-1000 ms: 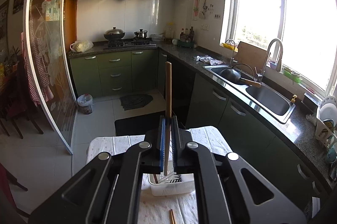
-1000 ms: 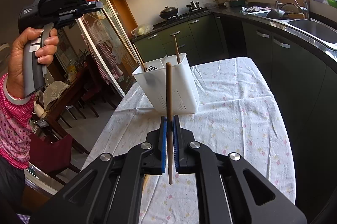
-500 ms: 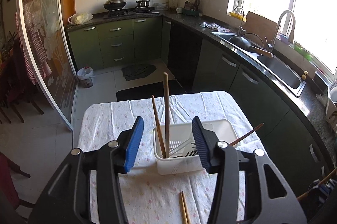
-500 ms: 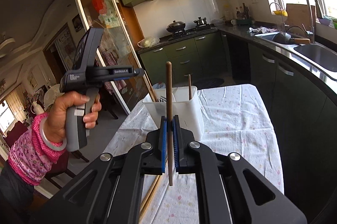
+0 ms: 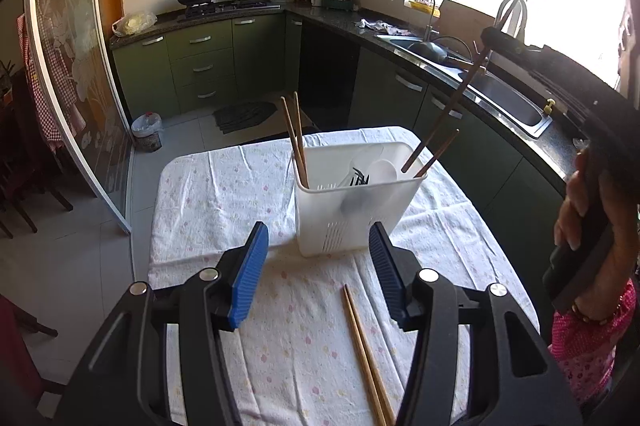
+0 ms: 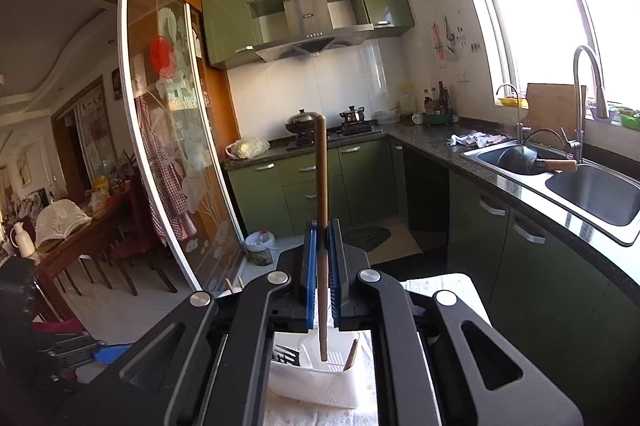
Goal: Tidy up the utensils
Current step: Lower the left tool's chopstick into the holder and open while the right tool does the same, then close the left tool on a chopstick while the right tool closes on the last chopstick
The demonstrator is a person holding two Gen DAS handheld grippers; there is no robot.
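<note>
Left wrist view, left to right: left gripper [image 5: 314, 268], jaws now wide apart and empty, drawn back from the white caddy [image 5: 356, 201]; the chopstick it clamped a second ago stands released beside its mate, the light pair [image 5: 296, 141] in the caddy's left corner. Loose pair [image 5: 366, 354] lies on the cloth, unsorted, likely next. Right gripper [image 6: 322, 276], jaws closed on a dark chopstick [image 6: 321, 209], has come over the caddy's right side, tip entering beside another dark stick [image 5: 438, 151]. Release pending.
</note>
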